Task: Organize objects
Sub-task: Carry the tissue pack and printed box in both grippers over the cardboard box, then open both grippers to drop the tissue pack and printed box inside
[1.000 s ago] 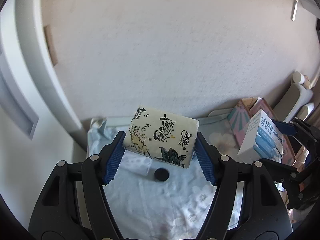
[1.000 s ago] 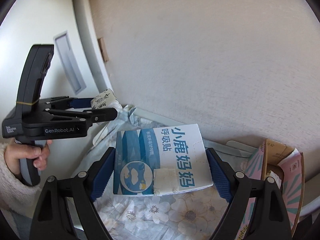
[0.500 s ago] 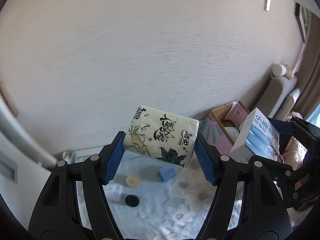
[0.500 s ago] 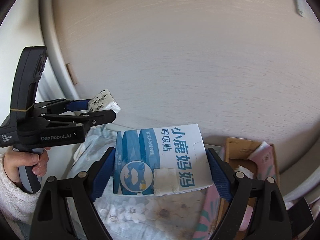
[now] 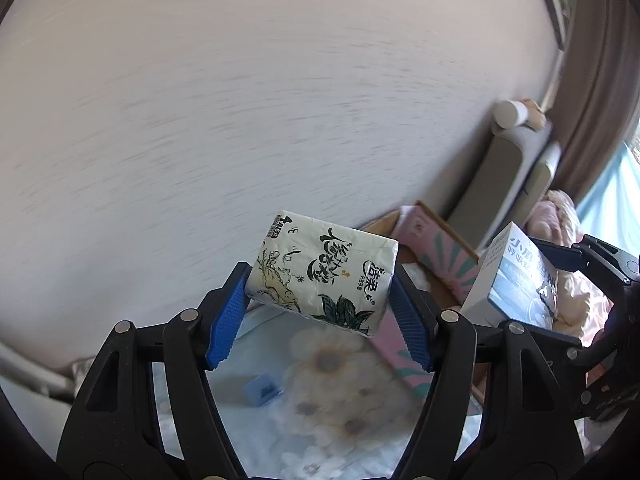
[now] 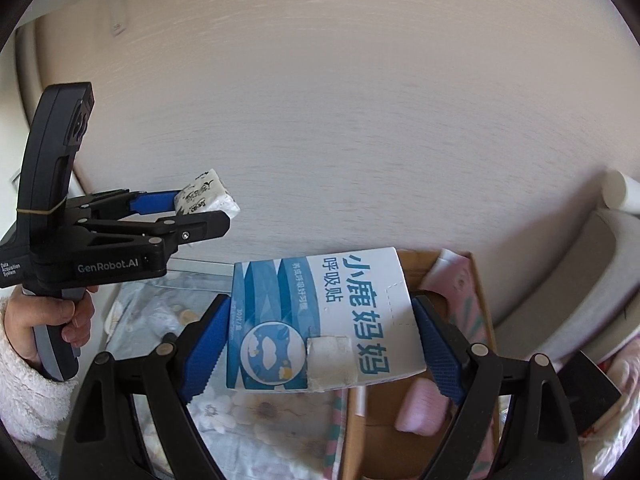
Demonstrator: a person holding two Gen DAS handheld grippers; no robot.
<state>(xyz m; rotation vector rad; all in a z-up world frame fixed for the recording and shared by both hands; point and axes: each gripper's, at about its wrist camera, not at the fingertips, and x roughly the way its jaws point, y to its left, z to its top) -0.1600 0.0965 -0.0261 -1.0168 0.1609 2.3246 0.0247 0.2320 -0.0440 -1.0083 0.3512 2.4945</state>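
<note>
My left gripper (image 5: 320, 316) is shut on a white tissue pack (image 5: 324, 276) with black lettering and leaf drawings, held in the air above a floral cloth (image 5: 328, 396). It also shows in the right wrist view (image 6: 206, 200). My right gripper (image 6: 320, 344) is shut on a blue and white box (image 6: 320, 320), held over the edge of an open cardboard box (image 6: 484, 312) with a pink patterned side. In the left wrist view the blue and white box (image 5: 516, 280) is at the right, near the cardboard box (image 5: 440, 240).
A small blue item (image 5: 262, 390) lies on the floral cloth. Pink items (image 6: 420, 408) lie inside the cardboard box. A plain wall (image 5: 240, 120) stands behind. A grey padded piece (image 5: 508, 176) and a brown curtain (image 5: 592, 80) are at the right.
Both grippers have swung to the right with their loads. The cardboard box has come nearer in both views, and the right gripper's box now hangs over its edge.
</note>
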